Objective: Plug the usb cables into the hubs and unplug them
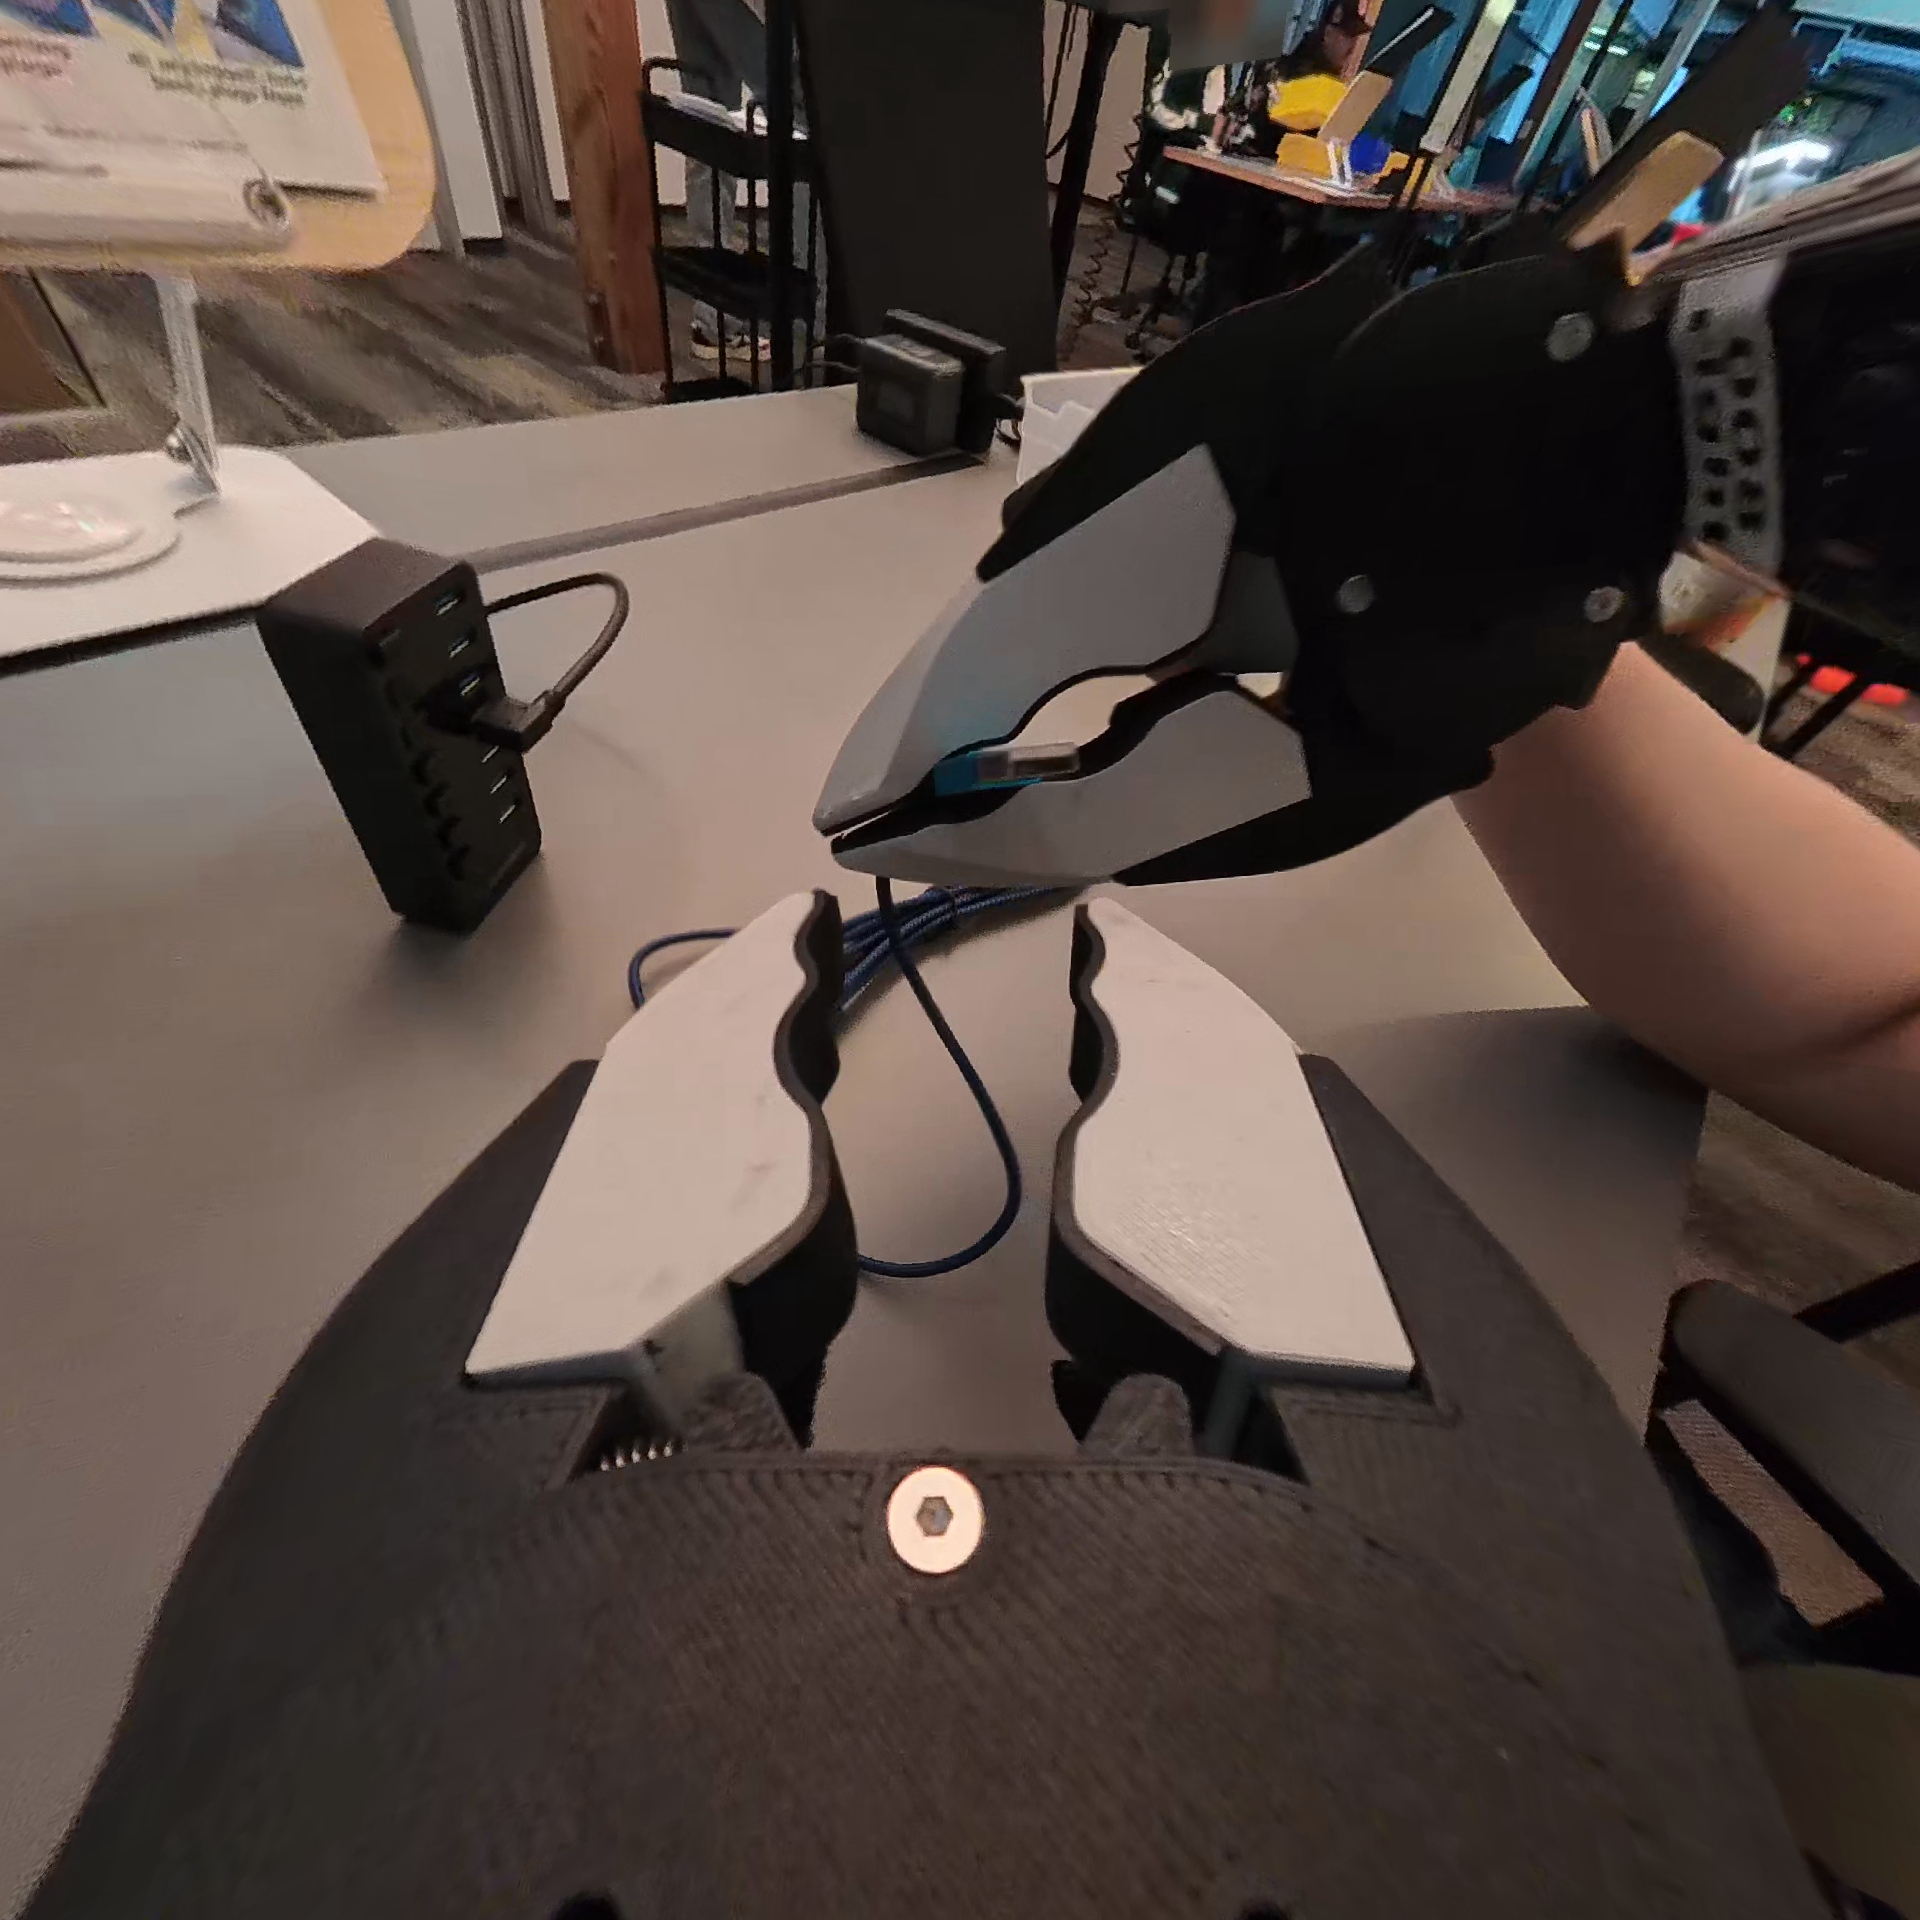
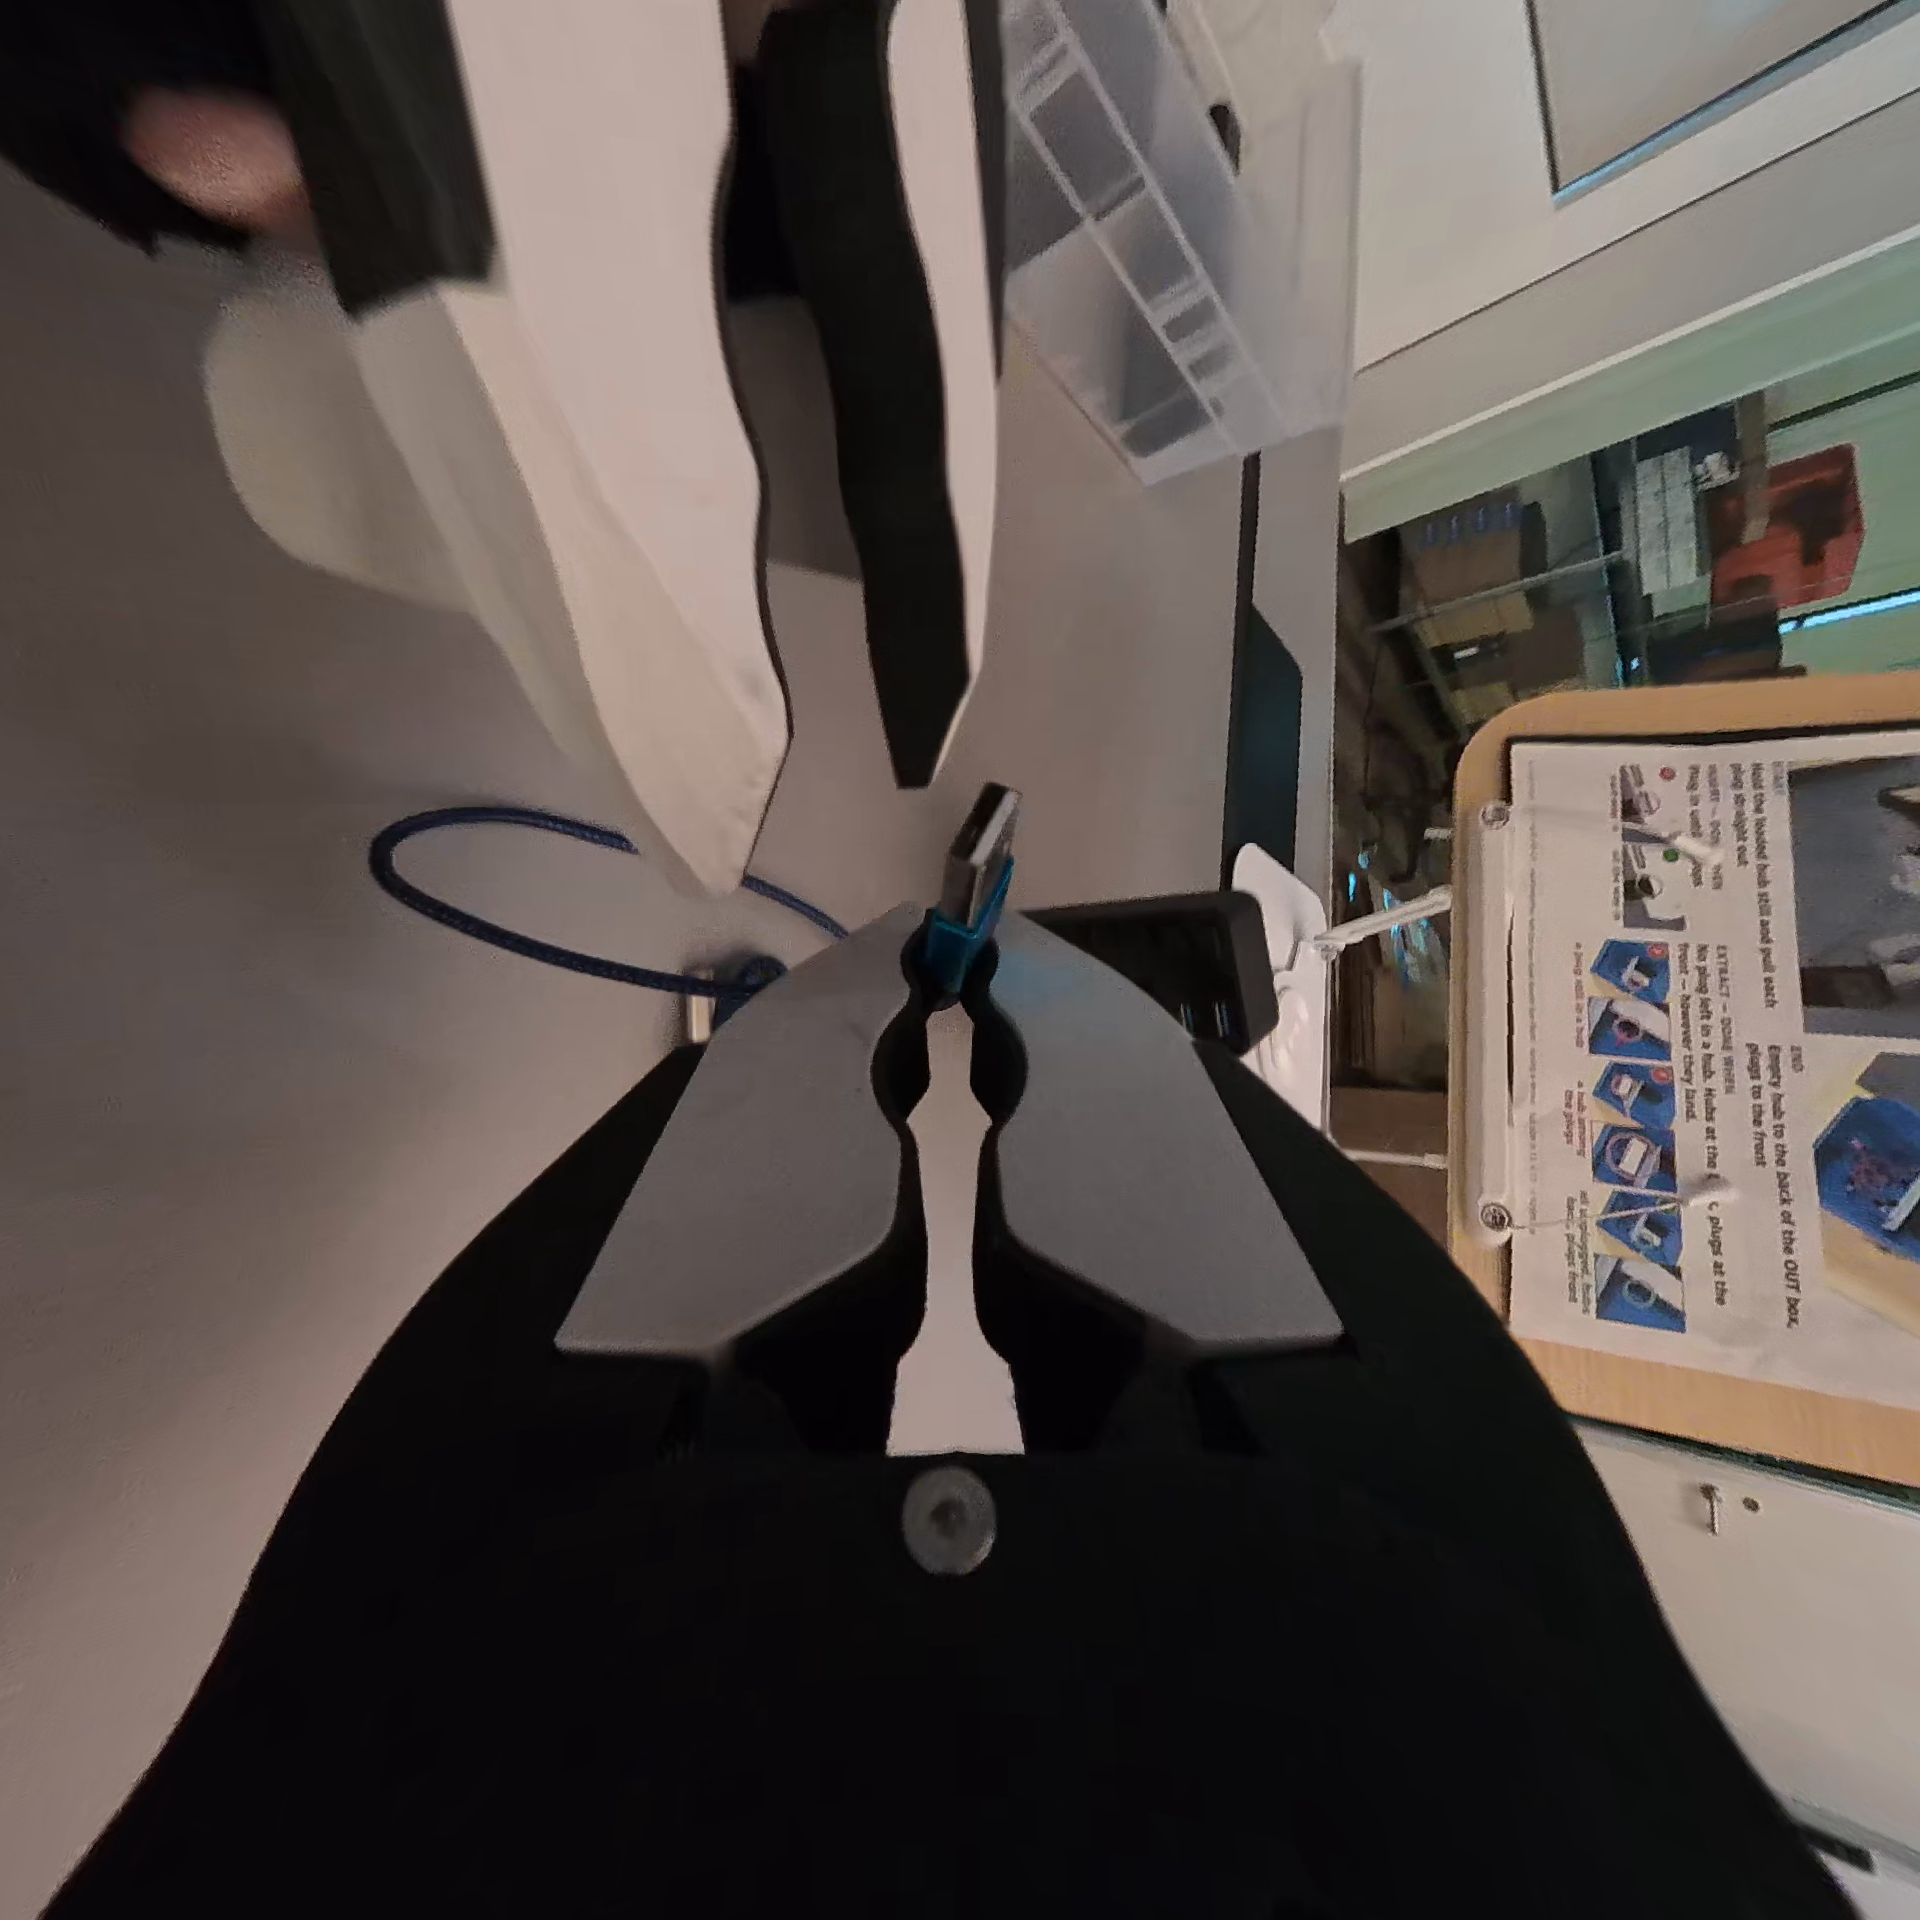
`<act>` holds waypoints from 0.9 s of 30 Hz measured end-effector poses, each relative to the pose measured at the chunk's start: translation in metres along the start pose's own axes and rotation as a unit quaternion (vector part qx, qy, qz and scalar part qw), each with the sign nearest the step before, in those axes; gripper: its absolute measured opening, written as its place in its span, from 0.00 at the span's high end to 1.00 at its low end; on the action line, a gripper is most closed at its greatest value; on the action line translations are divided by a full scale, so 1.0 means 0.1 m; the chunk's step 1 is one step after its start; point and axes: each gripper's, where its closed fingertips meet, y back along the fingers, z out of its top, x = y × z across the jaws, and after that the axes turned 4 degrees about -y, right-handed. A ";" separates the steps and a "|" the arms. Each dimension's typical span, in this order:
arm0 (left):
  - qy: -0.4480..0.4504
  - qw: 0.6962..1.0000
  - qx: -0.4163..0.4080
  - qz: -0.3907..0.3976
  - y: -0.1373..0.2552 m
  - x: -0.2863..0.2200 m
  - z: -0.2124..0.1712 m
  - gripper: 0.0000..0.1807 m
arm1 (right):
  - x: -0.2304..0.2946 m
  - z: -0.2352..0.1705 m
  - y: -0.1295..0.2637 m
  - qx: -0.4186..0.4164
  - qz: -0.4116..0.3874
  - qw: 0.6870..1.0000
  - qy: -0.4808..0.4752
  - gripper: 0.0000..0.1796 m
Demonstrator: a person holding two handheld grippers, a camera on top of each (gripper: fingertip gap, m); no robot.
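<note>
Dim indoor light, soft shadows, fisheye-bent edges; right view's upper left perhaps motion-blurred.

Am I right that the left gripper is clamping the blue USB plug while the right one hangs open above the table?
Not quite: the sides are swapped. The right gripper is shut on the blue USB plug, as the right wrist view shows. The left gripper hangs open above the table.

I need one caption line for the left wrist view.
Open left gripper faces right gripper holding a blue-collared metal USB plug near a black multi-port hub.
</note>
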 end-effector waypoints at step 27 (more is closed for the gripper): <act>0.271 0.951 -0.081 -0.126 0.37 0.03 0.04 0.88 | -0.13 0.44 -0.15 0.088 -0.288 0.923 0.238 0.98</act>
